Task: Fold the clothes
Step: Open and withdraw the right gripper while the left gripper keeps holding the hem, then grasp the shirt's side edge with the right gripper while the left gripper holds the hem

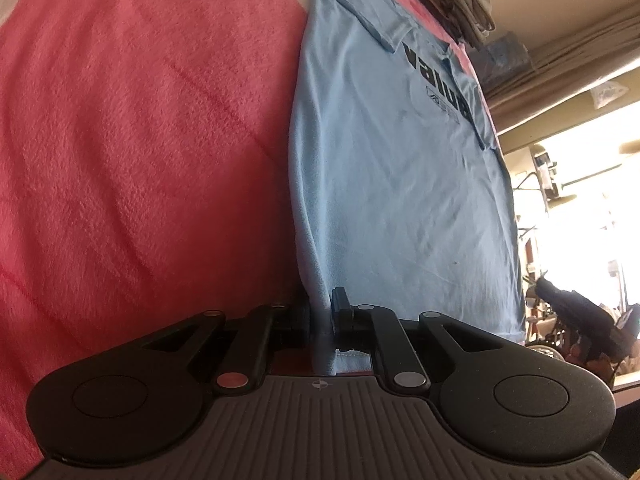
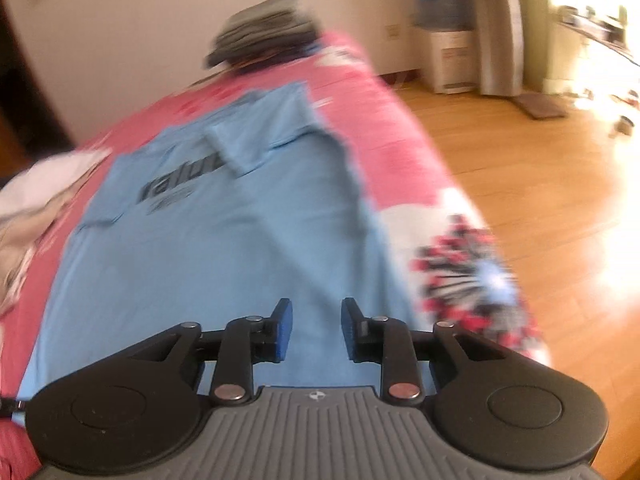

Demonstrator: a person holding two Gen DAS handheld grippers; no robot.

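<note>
A light blue T-shirt (image 1: 400,184) with black lettering lies flat on the pink blanket, both sleeves folded inward. My left gripper (image 1: 323,308) is shut on the blue T-shirt's hem corner, and cloth shows between the closed fingers. In the right wrist view the same blue T-shirt (image 2: 208,248) spreads ahead of my right gripper (image 2: 316,328). That gripper hovers open just over the hem near the shirt's right side, with nothing pinched between its blue pads (image 2: 285,330). This view is blurred.
The pink fleece blanket (image 1: 132,152) covers the bed. A stack of folded clothes (image 2: 264,30) sits at the bed's far end. Wooden floor (image 2: 540,184) lies to the right of the bed, with a water dispenser (image 2: 444,32) by the wall.
</note>
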